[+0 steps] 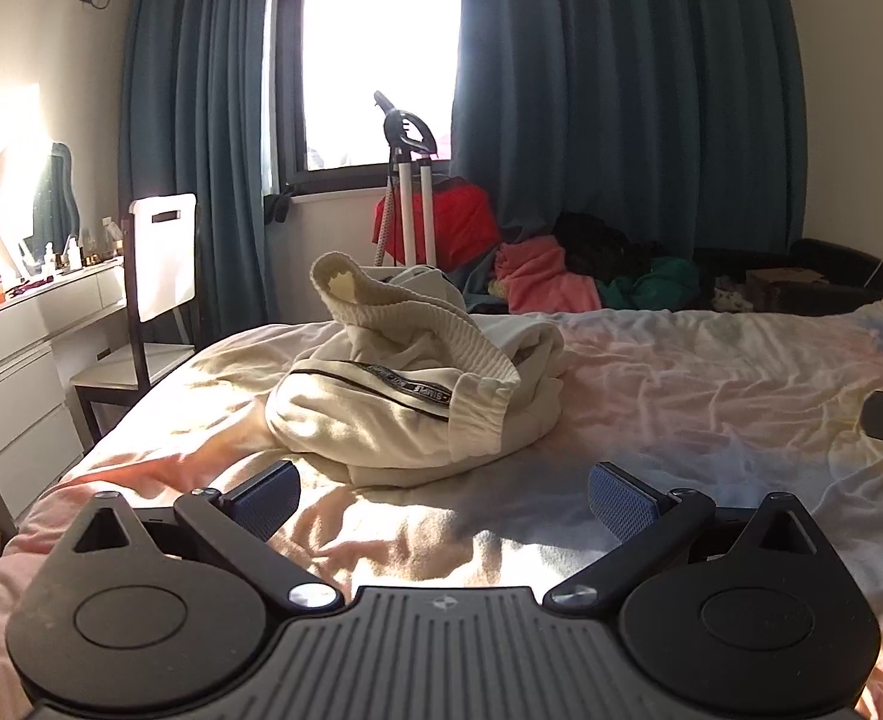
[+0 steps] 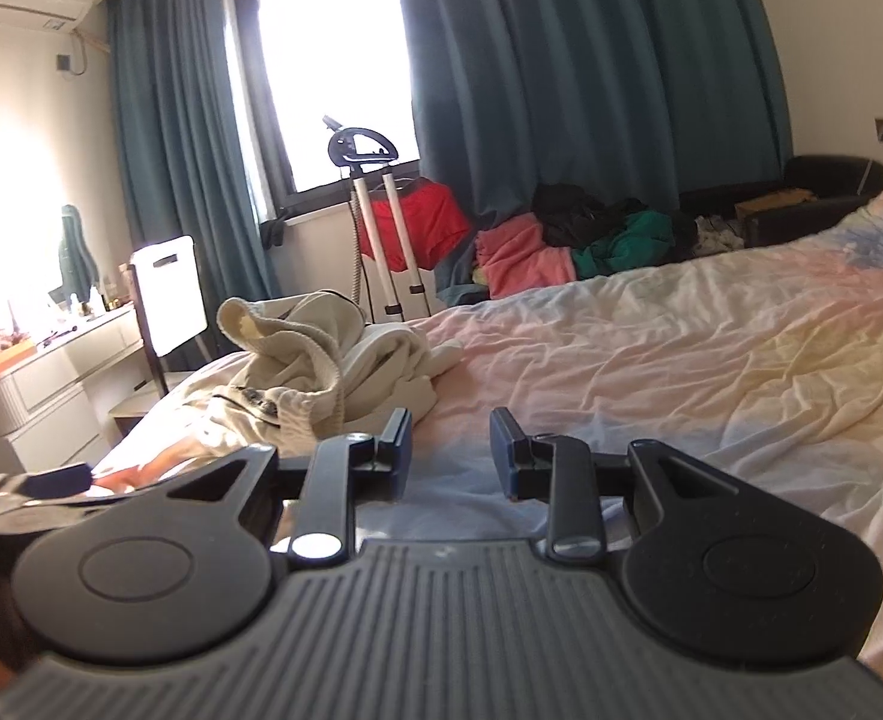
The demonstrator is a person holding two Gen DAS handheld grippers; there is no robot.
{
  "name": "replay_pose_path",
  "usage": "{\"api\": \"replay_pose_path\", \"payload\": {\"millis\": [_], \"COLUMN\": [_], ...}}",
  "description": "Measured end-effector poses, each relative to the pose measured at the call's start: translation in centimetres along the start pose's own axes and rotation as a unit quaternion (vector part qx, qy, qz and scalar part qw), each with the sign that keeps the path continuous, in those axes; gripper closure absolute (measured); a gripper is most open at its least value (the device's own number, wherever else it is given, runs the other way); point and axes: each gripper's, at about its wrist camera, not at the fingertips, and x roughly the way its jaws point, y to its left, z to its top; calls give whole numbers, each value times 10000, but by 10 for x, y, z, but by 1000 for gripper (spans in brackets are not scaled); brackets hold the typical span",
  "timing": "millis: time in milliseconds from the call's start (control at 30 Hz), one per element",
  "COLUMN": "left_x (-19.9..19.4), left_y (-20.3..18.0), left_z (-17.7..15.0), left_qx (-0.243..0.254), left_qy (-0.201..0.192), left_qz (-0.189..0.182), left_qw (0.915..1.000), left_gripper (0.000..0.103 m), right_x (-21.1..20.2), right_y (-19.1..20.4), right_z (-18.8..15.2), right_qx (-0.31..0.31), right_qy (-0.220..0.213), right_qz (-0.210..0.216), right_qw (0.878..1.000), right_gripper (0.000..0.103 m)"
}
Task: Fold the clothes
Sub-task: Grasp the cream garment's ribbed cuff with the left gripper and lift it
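Cream sweatshirt sits crumpled in a heap on the bed, w/ a ribbed cuff sticking up and a dark printed stripe across its front. It's on the bed's window-side half, nearer the white chair than the far pillow end.

Left gripper hovers low over the bed just short of the sweatshirt, fingers spread wide, blue pads facing each other, nothing btwn them. Sweatshirt lies just beyond the tips, not touching.

Right gripper is also low over the bed, to the right of the sweatshirt; fingers parted by a narrower gap, holding nothing, bare sheet below. Sweatshirt is off its left finger, close but apart.

Beyond the bed: garment steamer under the window, red cloth behind it, pile of pink, black & green clothes by the teal curtains. White dresser beside the chair.
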Motion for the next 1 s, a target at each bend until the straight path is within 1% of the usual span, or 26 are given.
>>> {"api": "replay_pose_path", "payload": {"millis": [33,133,267,333,367,433,467,500,533,600,633,667,700,800,867,1000], "left_x": [14,60,126,158,174,196,207,212,218,216,212,208,202,179,159,101], "left_y": [-6,-22,-38,-47,-52,-58,-60,-58,-56,-49,-46,-43,-37,-16,0,33], "left_z": [3,9,11,8,6,4,3,6,8,17,21,26,33,55,72,108], "left_qx": [105,406,691,956,1120,1365,1486,1432,1369,1083,960,837,688,246,94,-246], "left_qy": [4,-52,24,133,228,232,232,248,264,135,96,59,-1,-213,-376,-844], "left_qz": [-5,171,397,702,871,1054,1143,1112,1074,995,1000,1008,1026,1047,958,776], "left_qw": [9999,9990,9968,9929,9896,9847,9820,9831,9844,9890,9903,9914,9923,9940,9947,9931], "left_gripper": [0,2,6,9,14,16,20,26,28,41,46,58,67,78,80,82], "right_x": [3,12,30,42,49,62,69,75,82,94,100,104,107,112,110,100], "right_y": [-5,-20,-42,-54,-58,-66,-70,-71,-73,-75,-76,-76,-77,-77,-77,-73], "right_z": [0,-1,-7,-12,-15,-21,-24,-27,-30,-35,-37,-39,-40,-40,-40,-37], "right_qx": [73,264,514,689,735,801,818,807,796,771,764,787,808,781,768,698], "right_qy": [23,95,239,341,399,498,539,566,598,696,741,767,773,712,651,490], "right_qz": [-18,-102,-309,-390,-436,-508,-533,-544,-554,-574,-583,-590,-589,-608,-612,-573], "right_qw": [10000,9996,9979,9963,9955,9942,9938,9936,9935,9929,9926,9922,9920,9925,9930,9947], "right_gripper": [70,70,70,70,70,70,70,70,70,70,70,70,70,70,70,70]}}
